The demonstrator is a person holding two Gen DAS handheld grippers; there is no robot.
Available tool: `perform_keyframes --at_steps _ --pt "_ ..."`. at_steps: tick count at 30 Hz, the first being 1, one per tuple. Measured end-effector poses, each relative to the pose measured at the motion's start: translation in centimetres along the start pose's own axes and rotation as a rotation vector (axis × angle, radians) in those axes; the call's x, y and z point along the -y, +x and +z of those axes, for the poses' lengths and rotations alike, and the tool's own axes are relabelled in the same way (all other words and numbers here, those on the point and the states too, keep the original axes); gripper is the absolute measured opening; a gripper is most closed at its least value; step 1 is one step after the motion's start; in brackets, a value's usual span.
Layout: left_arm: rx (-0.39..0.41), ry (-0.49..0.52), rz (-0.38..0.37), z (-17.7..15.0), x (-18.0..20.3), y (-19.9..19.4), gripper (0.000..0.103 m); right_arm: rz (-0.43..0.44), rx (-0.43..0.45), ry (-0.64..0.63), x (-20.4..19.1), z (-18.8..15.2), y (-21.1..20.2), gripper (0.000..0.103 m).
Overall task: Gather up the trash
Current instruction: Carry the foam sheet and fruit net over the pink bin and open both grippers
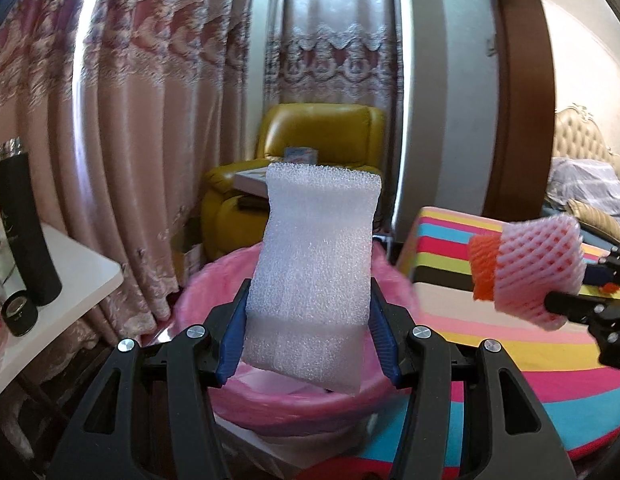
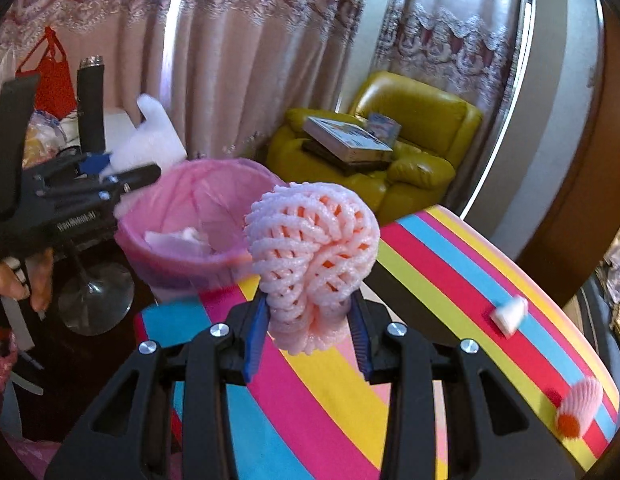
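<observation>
Pink patterned curtains [image 1: 121, 120] and a yellow leather armchair [image 2: 406, 152] back the scene, with a round table under a rainbow-striped cloth [image 2: 310, 400] on the right and a bin lined with a pink plastic bag [image 2: 189, 216] just off its far left edge, presumably so scraps drop straight in. The left gripper [image 1: 310, 316] is clamped on a white foam sheet [image 1: 318, 264] held upright above the bin's mouth, likely ready to release. The right gripper [image 2: 310, 332] is closed on a pink foam fruit net [image 2: 314, 256] over the table, near the bin; a small white foam scrap [image 2: 510, 314] and another pink net with orange inside [image 2: 580, 406] lie on the far right, uncollected.
</observation>
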State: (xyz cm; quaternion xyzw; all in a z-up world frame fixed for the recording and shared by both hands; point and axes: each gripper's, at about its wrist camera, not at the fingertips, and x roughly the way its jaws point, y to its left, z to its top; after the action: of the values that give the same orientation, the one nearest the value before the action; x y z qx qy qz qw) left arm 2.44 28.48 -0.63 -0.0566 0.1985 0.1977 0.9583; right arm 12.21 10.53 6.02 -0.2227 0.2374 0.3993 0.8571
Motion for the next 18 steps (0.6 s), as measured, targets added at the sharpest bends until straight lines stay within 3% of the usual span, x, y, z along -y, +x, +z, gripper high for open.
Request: perform_keyframes --at_steps 9,18 --pt "-0.067 -0.089 0.031 -0.3 -4.0 3.2 0.051 0.071 0.039 -0.034 -2.9 5.8 3.3 0.039" --pt "-0.078 -0.108 0.034 -0.1 -5.4 5.1 0.052 0.083 0.034 -0.014 -3.9 8.4 8.0 0.044"
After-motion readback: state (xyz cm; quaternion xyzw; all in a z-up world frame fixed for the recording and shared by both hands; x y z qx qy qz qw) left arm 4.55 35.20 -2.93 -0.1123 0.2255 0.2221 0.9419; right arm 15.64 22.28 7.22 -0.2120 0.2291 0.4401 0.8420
